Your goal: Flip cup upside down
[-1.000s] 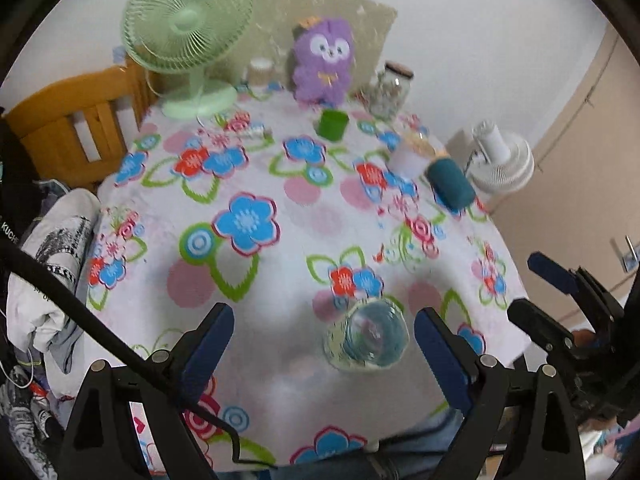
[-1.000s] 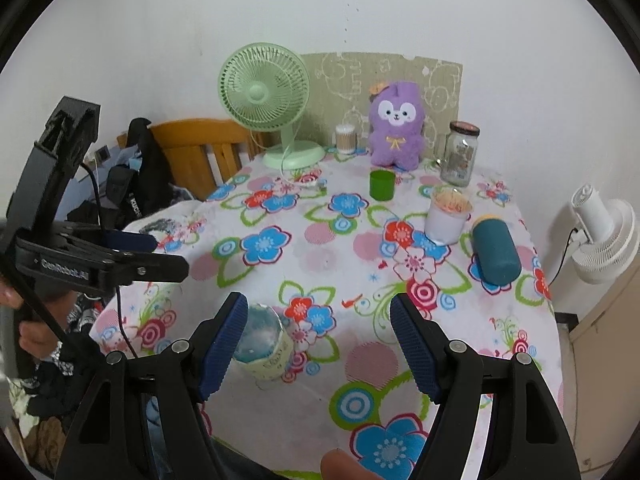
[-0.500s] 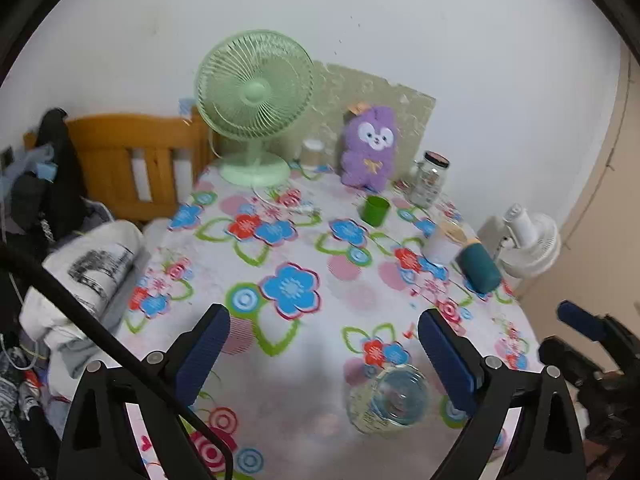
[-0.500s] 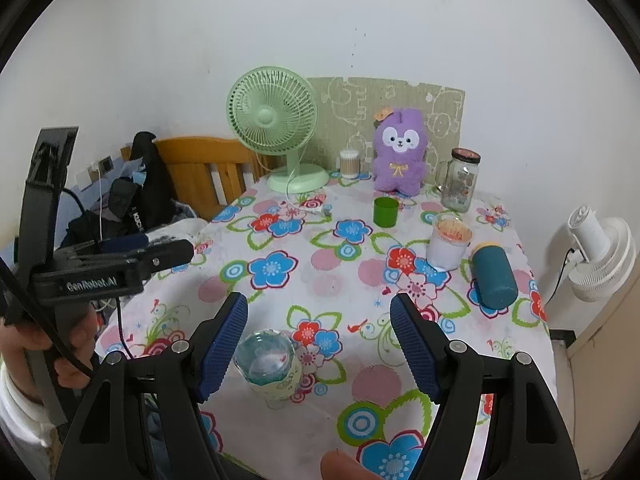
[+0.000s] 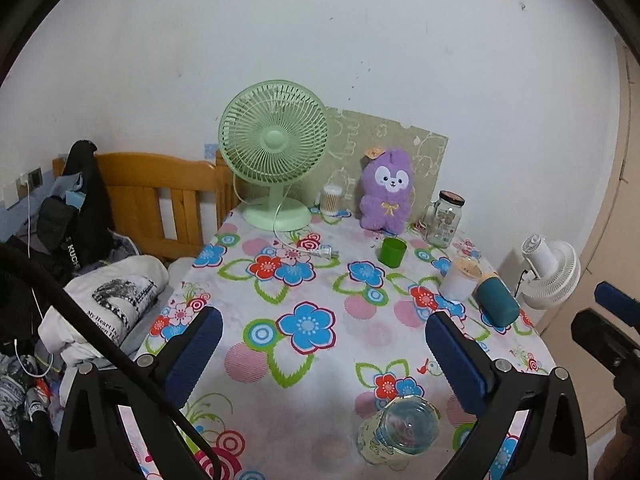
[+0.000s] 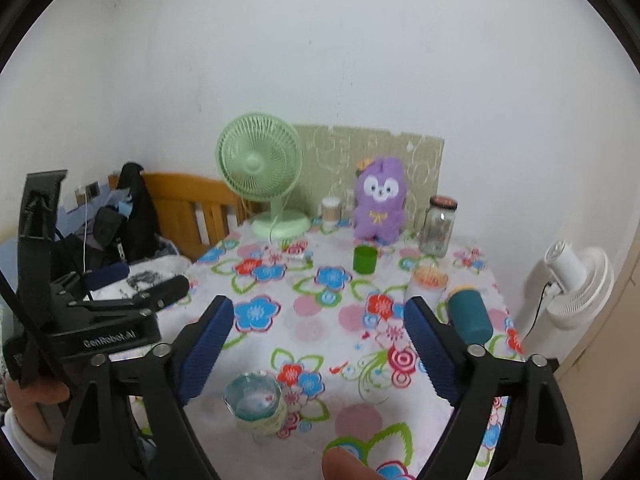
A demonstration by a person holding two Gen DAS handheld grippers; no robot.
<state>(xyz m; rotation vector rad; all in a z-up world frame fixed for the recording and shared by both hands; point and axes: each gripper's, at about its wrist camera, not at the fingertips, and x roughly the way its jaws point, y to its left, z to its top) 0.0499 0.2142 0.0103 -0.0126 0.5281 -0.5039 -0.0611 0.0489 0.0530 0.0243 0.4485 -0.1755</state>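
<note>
the glass cup (image 5: 398,434) is seen standing on the near edge of the flowered tablecloth (image 5: 320,292), its flat base turned upward. the left gripper (image 5: 320,352) is held above the table with its jaws spread wide, nothing between them. the right gripper (image 6: 318,344) is likewise spread and empty, the cup (image 6: 256,402) being below its left finger, apart from it.

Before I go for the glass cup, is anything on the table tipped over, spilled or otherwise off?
One thing: the teal cup near the table's right edge lies on its side beside the white cup. No spill shows. The green fan's plug lies loose on the cloth. The glass cup stands upright, rim up.
</note>
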